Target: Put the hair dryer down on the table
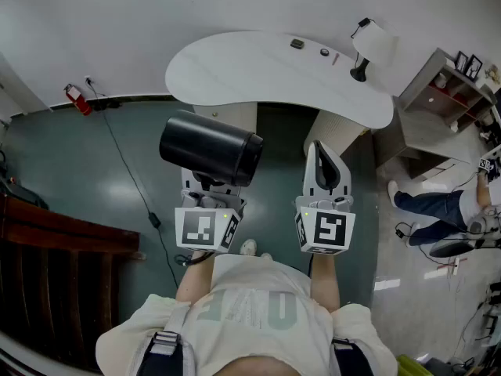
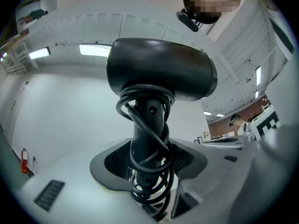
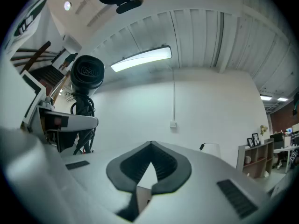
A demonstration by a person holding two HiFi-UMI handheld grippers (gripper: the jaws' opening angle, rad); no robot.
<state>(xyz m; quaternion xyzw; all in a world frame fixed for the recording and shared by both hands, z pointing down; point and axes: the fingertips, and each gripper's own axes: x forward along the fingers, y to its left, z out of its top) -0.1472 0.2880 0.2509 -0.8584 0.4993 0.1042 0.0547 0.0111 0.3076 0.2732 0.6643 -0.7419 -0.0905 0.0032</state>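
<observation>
Just one hair dryer [image 1: 210, 147], clamped in left hand-held gripper [image 2: 148, 158]; one table [image 1: 258, 73].

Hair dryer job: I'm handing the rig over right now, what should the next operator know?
Left tool: shut on the cord-wrapped handle of the black hair dryer.
Right tool: shut, empty.
White curved table: ahead; the dryer hangs in the air short of it, over the floor.
Done: dryer in hand. Left: carry it to the table, set it down, release.
</observation>
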